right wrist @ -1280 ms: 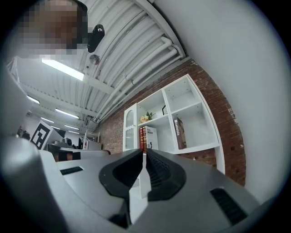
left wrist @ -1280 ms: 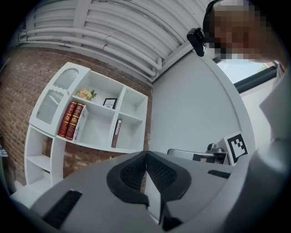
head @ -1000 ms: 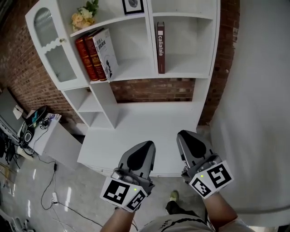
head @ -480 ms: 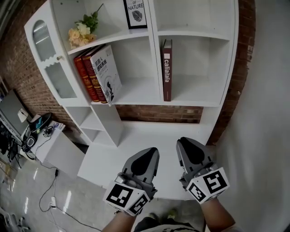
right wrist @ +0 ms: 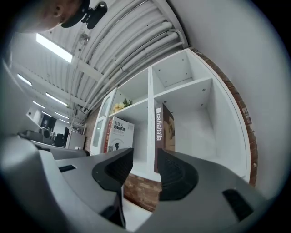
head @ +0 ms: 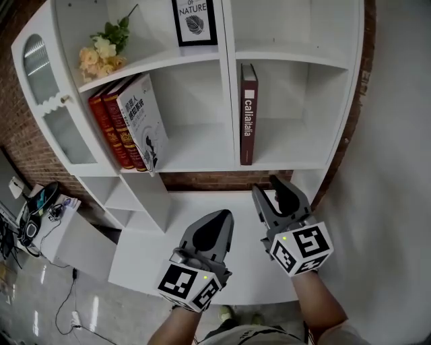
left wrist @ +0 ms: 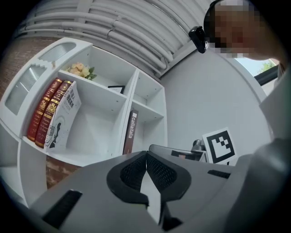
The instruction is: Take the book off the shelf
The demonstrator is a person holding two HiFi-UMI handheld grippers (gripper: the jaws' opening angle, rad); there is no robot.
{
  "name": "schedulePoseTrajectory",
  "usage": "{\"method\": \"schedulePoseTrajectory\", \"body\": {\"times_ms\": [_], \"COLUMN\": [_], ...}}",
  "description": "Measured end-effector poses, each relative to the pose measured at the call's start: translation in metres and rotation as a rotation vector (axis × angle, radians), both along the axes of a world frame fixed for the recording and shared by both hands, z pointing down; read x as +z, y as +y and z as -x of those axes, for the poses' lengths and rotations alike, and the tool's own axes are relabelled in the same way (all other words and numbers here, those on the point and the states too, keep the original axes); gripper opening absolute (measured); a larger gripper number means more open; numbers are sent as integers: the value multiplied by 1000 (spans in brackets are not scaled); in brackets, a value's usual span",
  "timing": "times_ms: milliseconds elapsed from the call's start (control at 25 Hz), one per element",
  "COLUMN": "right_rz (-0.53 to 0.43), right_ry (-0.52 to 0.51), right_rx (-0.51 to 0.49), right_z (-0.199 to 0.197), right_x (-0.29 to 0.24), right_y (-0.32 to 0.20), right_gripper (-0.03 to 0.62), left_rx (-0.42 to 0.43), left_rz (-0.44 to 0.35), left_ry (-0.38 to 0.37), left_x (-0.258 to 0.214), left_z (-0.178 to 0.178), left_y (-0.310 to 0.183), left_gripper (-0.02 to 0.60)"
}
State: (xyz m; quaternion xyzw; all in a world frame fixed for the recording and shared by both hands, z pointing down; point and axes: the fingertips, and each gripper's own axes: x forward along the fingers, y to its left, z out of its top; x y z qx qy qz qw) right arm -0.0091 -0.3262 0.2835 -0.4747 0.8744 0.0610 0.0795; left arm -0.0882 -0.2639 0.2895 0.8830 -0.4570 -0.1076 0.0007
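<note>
A dark brown book [head: 248, 114] stands upright in the right compartment of the white shelf [head: 283, 164], against the middle divider. It also shows in the left gripper view [left wrist: 130, 132] and in the right gripper view [right wrist: 163, 129]. My right gripper [head: 272, 191] hangs just below and in front of that compartment. Its jaws are opening, with nothing between them [right wrist: 144, 157]. My left gripper [head: 219, 219] is lower and to the left, over the white desk top [head: 168, 232]. It is shut and empty [left wrist: 146, 155].
Two red books and a white-covered book [head: 135, 121] lean in the left compartment. Flowers [head: 97, 52] and a framed print [head: 194, 20] sit on the shelf above. A brick wall [head: 215, 180] backs the desk. A low table with cables [head: 37, 205] is at far left.
My right gripper moved forward and up towards the brown book's compartment, and its jaws parted from shut. The shelf now looks nearer and lower in the head view. The left gripper hardly moved.
</note>
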Motion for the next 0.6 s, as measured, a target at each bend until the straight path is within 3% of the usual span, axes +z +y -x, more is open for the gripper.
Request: {"method": "schedulePoseTrajectory", "body": {"times_ms": [280, 600], "right_rz": [-42, -46], "right_ry": [-5, 9], "right_rx": [135, 195], "right_z": [13, 24], "right_x": [-28, -42], "right_y": [-65, -115], "right_gripper": [181, 222], "left_rx": [61, 116], "left_rz": [-25, -22], "left_ry": [8, 18], "left_x": [-13, -9], "left_z": [13, 21], "left_y": [-45, -78], "left_gripper": [14, 14]}}
